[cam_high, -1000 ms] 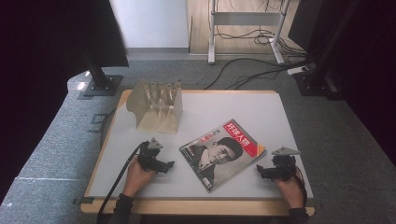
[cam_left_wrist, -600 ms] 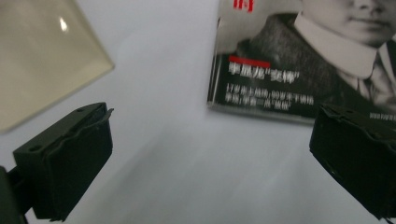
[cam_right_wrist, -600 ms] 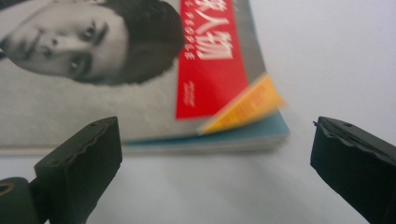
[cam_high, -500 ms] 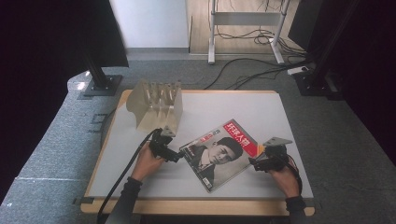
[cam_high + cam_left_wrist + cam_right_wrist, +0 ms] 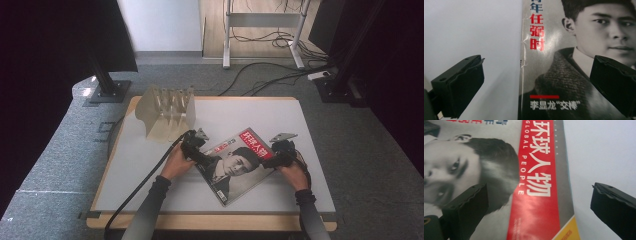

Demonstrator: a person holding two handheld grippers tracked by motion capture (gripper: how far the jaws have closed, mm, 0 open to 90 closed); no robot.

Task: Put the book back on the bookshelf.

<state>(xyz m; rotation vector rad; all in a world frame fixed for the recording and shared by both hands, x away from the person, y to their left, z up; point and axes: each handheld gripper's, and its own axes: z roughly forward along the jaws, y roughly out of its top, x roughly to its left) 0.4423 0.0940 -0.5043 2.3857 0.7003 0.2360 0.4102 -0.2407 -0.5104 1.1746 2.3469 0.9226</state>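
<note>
A magazine [image 5: 235, 165] with a black-and-white portrait and a red title band lies flat and askew on the white table [image 5: 310, 130]. My left gripper [image 5: 199, 155] hovers over the magazine's left edge, jaws open and straddling that edge. In the left gripper view the magazine [image 5: 574, 62] lies under the right jaw and bare table under the left one. My right gripper [image 5: 270, 161] is open over the magazine's right edge. The right gripper view has the red title band [image 5: 536, 185] between the spread jaws. Neither gripper holds anything.
A translucent plastic rack [image 5: 167, 112] stands at the table's back left, just behind my left gripper. Black cables trail from both grippers toward the front edge. Stands and floor cables lie beyond the table.
Both grippers moved inward from the table's front corners to the magazine's left and right edges. The magazine has not shifted.
</note>
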